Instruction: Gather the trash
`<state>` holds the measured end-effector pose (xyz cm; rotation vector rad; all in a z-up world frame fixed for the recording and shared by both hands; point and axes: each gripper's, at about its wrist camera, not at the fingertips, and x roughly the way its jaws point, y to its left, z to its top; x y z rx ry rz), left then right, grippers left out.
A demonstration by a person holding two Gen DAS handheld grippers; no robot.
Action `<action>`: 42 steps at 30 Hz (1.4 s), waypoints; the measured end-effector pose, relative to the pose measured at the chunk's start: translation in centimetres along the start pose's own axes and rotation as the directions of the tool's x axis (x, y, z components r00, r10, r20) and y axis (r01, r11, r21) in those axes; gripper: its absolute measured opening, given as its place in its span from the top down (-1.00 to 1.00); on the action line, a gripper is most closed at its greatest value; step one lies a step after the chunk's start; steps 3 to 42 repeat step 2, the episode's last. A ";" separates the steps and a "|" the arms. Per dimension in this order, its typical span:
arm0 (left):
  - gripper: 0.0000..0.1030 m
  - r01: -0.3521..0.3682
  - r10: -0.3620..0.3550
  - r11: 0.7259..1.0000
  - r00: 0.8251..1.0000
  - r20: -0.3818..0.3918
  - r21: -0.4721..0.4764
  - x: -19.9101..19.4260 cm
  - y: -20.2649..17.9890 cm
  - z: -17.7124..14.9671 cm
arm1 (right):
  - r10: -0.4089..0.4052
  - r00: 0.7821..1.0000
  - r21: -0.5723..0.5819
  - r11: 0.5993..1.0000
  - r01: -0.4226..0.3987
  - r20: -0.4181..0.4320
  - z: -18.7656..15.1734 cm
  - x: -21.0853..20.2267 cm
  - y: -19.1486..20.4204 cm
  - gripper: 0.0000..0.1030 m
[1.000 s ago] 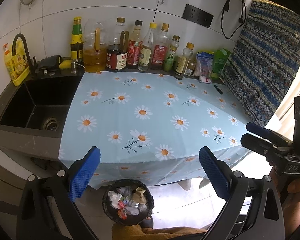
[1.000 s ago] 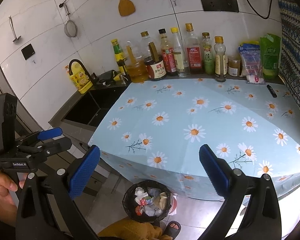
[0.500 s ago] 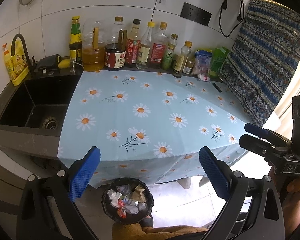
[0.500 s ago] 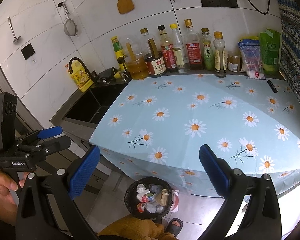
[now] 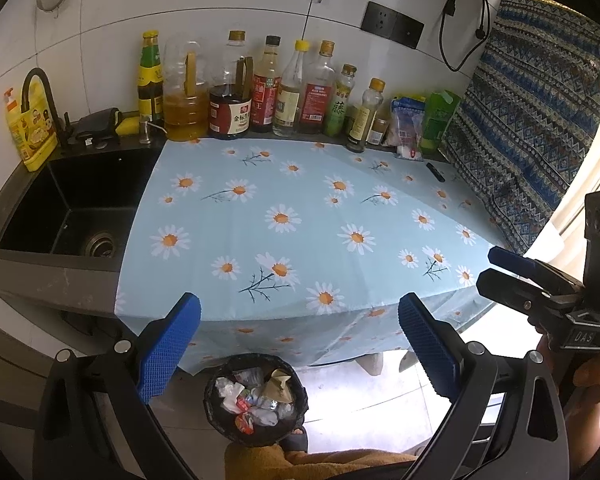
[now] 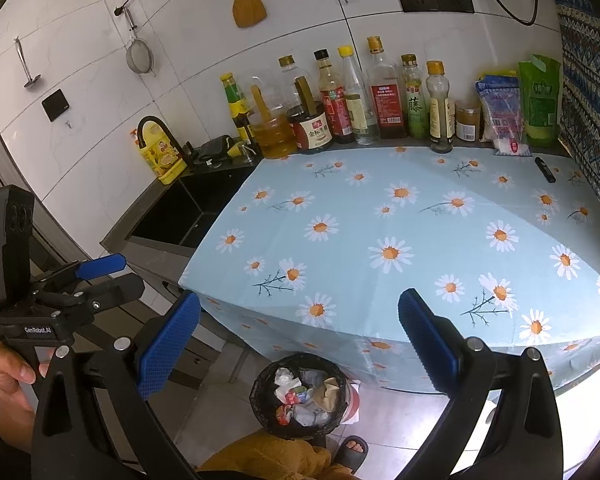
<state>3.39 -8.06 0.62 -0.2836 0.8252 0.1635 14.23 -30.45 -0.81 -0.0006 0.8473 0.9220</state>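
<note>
task looks near done: bin (image 5: 255,400) on the floor below the near edge of the daisy cloth (image 5: 300,216), full of crumpled wrappers. no loose trash seen on the cloth; only a small dark stick (image 6: 545,169) lies by its far right corner. left gripper (image 5: 299,344) and right gripper (image 6: 299,340) both spread wide, holding nothing. against the earlier frames: view eased back slightly, otherwise unchanged.
</note>
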 end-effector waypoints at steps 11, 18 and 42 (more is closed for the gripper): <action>-0.87 -0.005 0.005 1.000 1.000 0.004 -0.009 0.0 0.1 0.0 | 0.000 1.000 0.002 1.000 0.000 0.000 0.0 0.1 -0.1 -0.91; -0.87 -0.005 0.005 1.000 1.000 0.004 -0.009 0.0 0.1 0.0 | 0.000 1.000 0.002 1.000 0.000 0.000 0.0 0.1 -0.1 -0.91; -0.87 -0.005 0.005 1.000 1.000 0.004 -0.009 0.0 0.1 0.0 | 0.000 1.000 0.002 1.000 0.000 0.000 0.0 0.1 -0.1 -0.91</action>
